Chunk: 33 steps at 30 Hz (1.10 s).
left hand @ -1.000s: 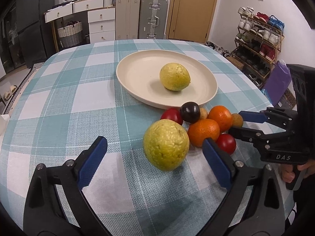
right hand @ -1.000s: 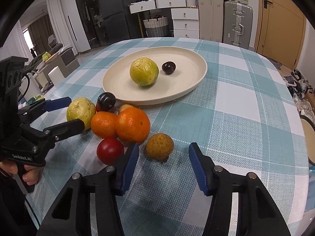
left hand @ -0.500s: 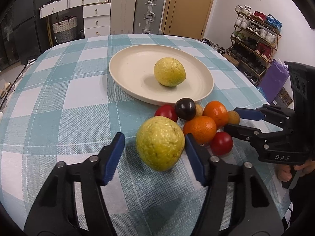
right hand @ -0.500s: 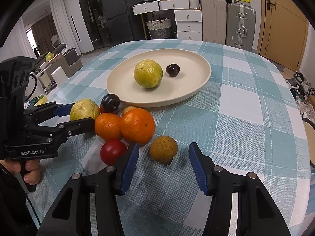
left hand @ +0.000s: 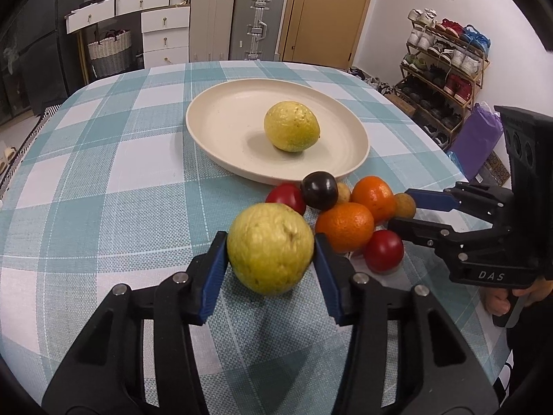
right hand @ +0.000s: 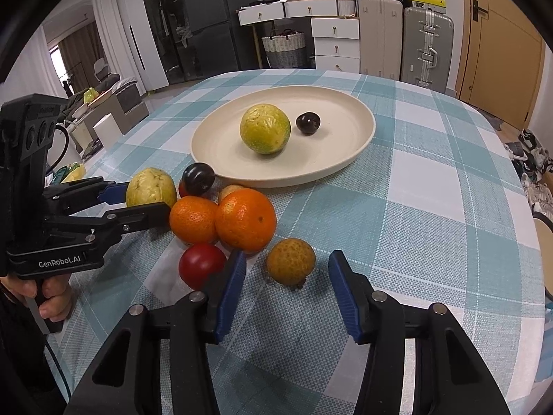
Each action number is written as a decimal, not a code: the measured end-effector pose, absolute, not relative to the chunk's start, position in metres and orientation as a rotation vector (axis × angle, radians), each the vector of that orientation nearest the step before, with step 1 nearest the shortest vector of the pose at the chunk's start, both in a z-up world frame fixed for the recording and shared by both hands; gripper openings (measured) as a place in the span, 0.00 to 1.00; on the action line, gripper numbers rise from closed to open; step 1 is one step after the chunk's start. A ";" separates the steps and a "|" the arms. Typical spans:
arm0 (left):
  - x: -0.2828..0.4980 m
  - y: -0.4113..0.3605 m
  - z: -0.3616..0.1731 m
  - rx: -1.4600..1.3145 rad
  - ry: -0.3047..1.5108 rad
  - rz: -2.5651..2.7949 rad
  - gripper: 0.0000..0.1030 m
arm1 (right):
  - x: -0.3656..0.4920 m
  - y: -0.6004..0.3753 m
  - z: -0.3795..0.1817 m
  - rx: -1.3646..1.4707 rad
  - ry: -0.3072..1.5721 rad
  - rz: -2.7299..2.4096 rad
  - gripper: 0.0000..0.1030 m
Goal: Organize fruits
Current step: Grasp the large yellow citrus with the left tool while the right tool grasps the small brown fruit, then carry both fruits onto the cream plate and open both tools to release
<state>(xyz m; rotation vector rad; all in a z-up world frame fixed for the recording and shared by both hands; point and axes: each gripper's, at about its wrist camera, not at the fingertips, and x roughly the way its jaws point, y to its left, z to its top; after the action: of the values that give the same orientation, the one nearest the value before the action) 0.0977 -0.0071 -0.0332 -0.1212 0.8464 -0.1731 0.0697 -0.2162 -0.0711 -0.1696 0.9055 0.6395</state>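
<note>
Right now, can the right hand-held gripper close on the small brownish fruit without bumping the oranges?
Probably yes: the right hand-held gripper straddles the brownish fruit with gaps both sides, though its left finger sits close beside the large orange and red fruit.

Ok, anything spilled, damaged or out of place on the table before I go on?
Nothing spilled or damaged. The one oddity: a dark plum perches on top of the loose fruit pile beside the plate, so it may roll when its neighbours move. The left gripper has just closed on the yellow-green fruit right beside it.
</note>
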 end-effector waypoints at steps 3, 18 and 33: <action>0.098 -0.006 -0.033 -0.124 0.846 -0.173 0.45 | 0.071 -0.216 -0.072 -0.169 0.912 0.639 0.43; 0.094 -0.004 -0.024 -0.126 0.815 -0.177 0.45 | 0.067 -0.221 -0.063 -0.150 0.890 0.621 0.28; 0.087 0.000 -0.005 -0.130 0.785 -0.168 0.45 | 0.062 -0.222 -0.044 -0.108 0.846 0.636 0.28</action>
<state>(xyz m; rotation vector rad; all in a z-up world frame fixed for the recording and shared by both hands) 0.0873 -0.0001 -0.0046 -0.1304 0.7849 -0.1677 0.0625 -0.2219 -0.0442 -0.1076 0.8460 0.6357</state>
